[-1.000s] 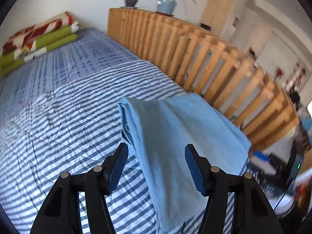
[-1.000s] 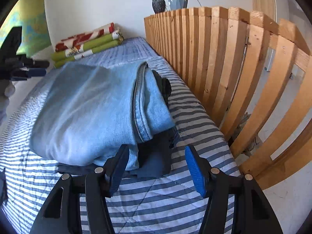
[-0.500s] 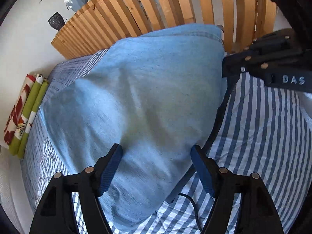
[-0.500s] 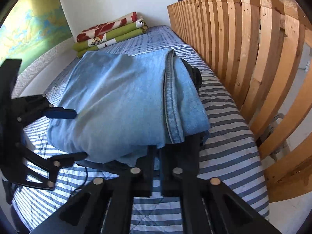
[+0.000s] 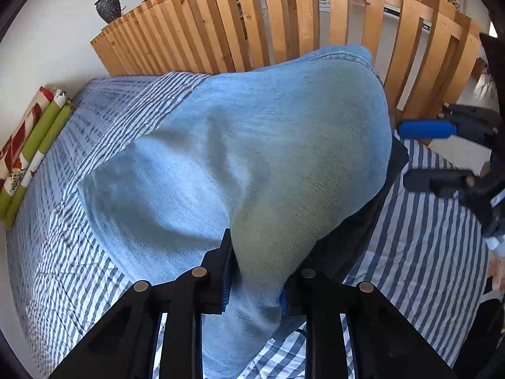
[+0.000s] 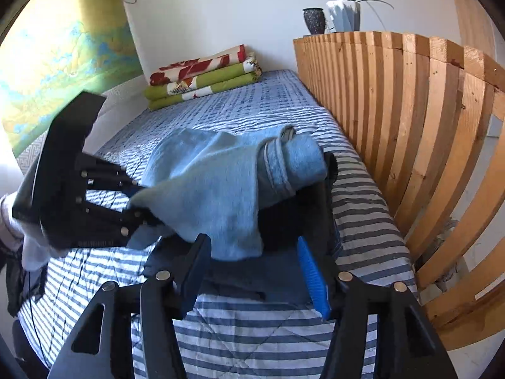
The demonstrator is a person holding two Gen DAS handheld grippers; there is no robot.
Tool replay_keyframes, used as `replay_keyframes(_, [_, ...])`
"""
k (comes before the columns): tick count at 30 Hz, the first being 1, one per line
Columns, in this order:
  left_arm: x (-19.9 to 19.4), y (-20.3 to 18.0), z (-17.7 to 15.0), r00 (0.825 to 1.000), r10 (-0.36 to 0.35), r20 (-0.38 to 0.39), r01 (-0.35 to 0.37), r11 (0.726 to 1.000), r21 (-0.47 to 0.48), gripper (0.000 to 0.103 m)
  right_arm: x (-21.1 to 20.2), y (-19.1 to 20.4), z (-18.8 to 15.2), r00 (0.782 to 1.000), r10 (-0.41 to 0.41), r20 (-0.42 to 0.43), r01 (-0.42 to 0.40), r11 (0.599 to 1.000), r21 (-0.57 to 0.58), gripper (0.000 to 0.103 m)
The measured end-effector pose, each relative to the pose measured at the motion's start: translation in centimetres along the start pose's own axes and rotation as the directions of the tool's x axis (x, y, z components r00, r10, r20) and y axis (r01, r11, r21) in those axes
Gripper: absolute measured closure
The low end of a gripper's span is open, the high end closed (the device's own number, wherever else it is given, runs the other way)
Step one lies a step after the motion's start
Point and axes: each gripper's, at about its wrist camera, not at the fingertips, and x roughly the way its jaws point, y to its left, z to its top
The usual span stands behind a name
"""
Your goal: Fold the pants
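Right gripper (image 6: 252, 271) released; left gripper (image 5: 255, 271) pinches jeans (image 5: 252, 145).

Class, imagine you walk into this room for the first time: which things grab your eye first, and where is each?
The light blue jeans dominate, heaped mid-bed on the striped bedspread, one corner pinched in the left gripper. The right gripper hovers open at the bed's near end. A slatted wooden railing runs along the bed's right side, and folded red-and-green blankets lie by the far wall.

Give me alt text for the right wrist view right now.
The left gripper is shut on a lifted corner of the light blue jeans, which lie on dark pants on a striped bed. The right gripper hangs open in front, holding nothing.
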Motion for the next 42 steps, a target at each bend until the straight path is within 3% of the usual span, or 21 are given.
replay_keyframes(5, [-1.6, 0.7, 1.3, 1.0, -0.009, 0.015, 0.009, 1.0, 0.009, 0.082, 2.4, 2.2, 0.0, 0.999, -0.028, -0.043, 0.022, 0.992, -0.126, 0.051])
replay_keyframes(6, [-2.4, 0.3, 1.5, 1.0, -0.015, 0.018, 0.015, 1.0, 0.011, 0.082, 2.9, 2.6, 0.2, 0.998, -0.043, -0.038, 0.037, 0.988, -0.148, 0.076])
replay_keyframes(7, [-3.0, 0.5, 1.9, 0.999, -0.022, 0.026, 0.022, 1.0, 0.016, 0.082, 3.3, 3.0, 0.6, 0.994, -0.111, -0.018, 0.106, 0.979, -0.174, 0.087])
replay_keyframes(8, [-3.7, 0.4, 2.3, 0.999, -0.027, 0.035, 0.027, 0.999, 0.021, 0.082, 3.6, 3.2, 1.2, 0.988, -0.157, -0.002, 0.154, 0.971, -0.184, 0.091])
replay_keyframes(10, [-5.1, -0.2, 2.9, 0.996, -0.053, 0.065, 0.051, 0.998, 0.028, 0.082, 2.9, 3.2, 2.8, 0.979, -0.192, 0.073, 0.202, 0.965, -0.17, 0.093])
replay_keyframes(13, [-5.8, -2.0, 3.2, 0.984, -0.15, 0.092, 0.149, 0.989, 0.014, 0.082, 1.4, 2.6, 4.2, 0.957, -0.246, 0.156, 0.271, 0.947, -0.174, 0.092])
replay_keyframes(16, [-3.7, -4.6, 2.5, 0.988, -0.151, 0.043, 0.148, 0.986, 0.078, 0.083, 1.9, 0.5, 2.4, 0.937, -0.331, 0.109, 0.344, 0.928, -0.146, 0.076])
replay_keyframes(18, [-3.0, -4.3, 2.3, 0.985, -0.17, 0.031, 0.168, 0.985, 0.046, 0.085, 2.0, -0.7, 0.8, 0.944, -0.325, 0.046, 0.328, 0.939, -0.099, 0.075])
replay_keyframes(21, [-4.7, -2.8, 2.5, 0.981, -0.183, 0.065, 0.184, 0.983, 0.0, 0.086, -0.4, -0.9, -1.3, 0.945, -0.31, 0.102, 0.312, 0.95, -0.01, 0.073])
replay_keyframes(24, [-7.1, -1.7, 3.5, 0.986, -0.141, 0.092, 0.142, 0.99, -0.001, 0.087, -2.0, 0.1, -2.4, 0.973, -0.199, 0.114, 0.2, 0.98, 0.003, 0.073])
replay_keyframes(25, [-7.9, -1.5, 3.8, 0.987, -0.128, 0.101, 0.129, 0.992, 0.001, 0.087, -1.8, 0.9, -2.3, 0.981, -0.167, 0.102, 0.17, 0.985, -0.026, 0.075])
replay_keyframes(27, [-9.0, -1.0, 4.4, 0.987, -0.125, 0.1, 0.125, 0.992, 0.002, 0.087, -0.6, 1.4, -1.4, 0.991, -0.13, 0.04, 0.131, 0.991, -0.039, 0.089])
replay_keyframes(30, [-10.7, -1.6, 3.8, 0.987, -0.125, 0.098, 0.125, 0.992, 0.0, 0.087, 1.5, 0.2, 0.6, 0.997, -0.081, -0.014, 0.081, 0.995, 0.056, 0.089])
replay_keyframes(33, [-11.0, -2.2, 2.9, 0.986, -0.138, 0.089, 0.137, 0.99, 0.013, 0.087, 3.1, -2.1, 2.5, 0.996, -0.088, -0.017, 0.089, 0.978, 0.189, 0.089])
replay_keyframes(35, [-10.8, -2.7, 2.3, 0.984, -0.154, 0.087, 0.154, 0.988, 0.009, 0.087, 3.6, -4.1, 3.2, 0.999, -0.041, -0.004, 0.04, 0.953, 0.301, 0.087])
replay_keyframes(39, [-6.4, -2.9, 1.3, 0.978, -0.201, 0.048, 0.2, 0.98, 0.025, 0.085, 2.8, -7.5, 3.5, 0.997, 0.03, 0.07, -0.059, 0.888, 0.456, 0.083])
replay_keyframes(42, [-3.9, -5.6, -0.7, 0.972, -0.232, -0.035, 0.234, 0.97, 0.069, 0.063, 0.2, -10.0, 2.4, 0.988, -0.098, 0.123, 0.018, 0.848, 0.53, 0.078])
